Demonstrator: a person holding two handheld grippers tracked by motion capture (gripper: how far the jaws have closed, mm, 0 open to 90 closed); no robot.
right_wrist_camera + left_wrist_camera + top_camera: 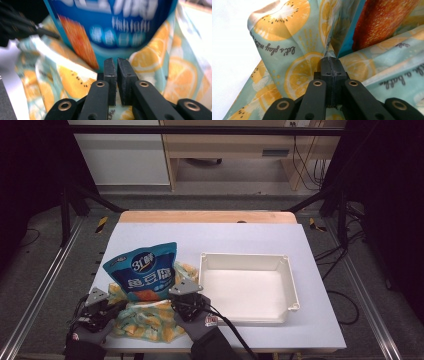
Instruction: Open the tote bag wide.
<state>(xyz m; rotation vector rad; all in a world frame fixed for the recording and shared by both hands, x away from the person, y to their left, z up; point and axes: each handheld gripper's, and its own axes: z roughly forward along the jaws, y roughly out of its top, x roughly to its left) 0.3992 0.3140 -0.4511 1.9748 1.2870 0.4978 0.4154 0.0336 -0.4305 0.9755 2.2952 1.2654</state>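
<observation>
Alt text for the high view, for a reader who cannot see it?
A blue snack bag stands in an orange-print cloth bag, which the left hand-held gripper and right hand-held gripper grip at either side. An empty white tray sits to the right.

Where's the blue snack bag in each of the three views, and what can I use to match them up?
High view: the blue snack bag stands left of centre on the orange-print cloth, left of the white tray.
Left gripper view: its blue edge and orange panel sit at the upper right.
Right gripper view: it spans the top centre.
Shared landmark: the orange-print cloth around the bag.
</observation>
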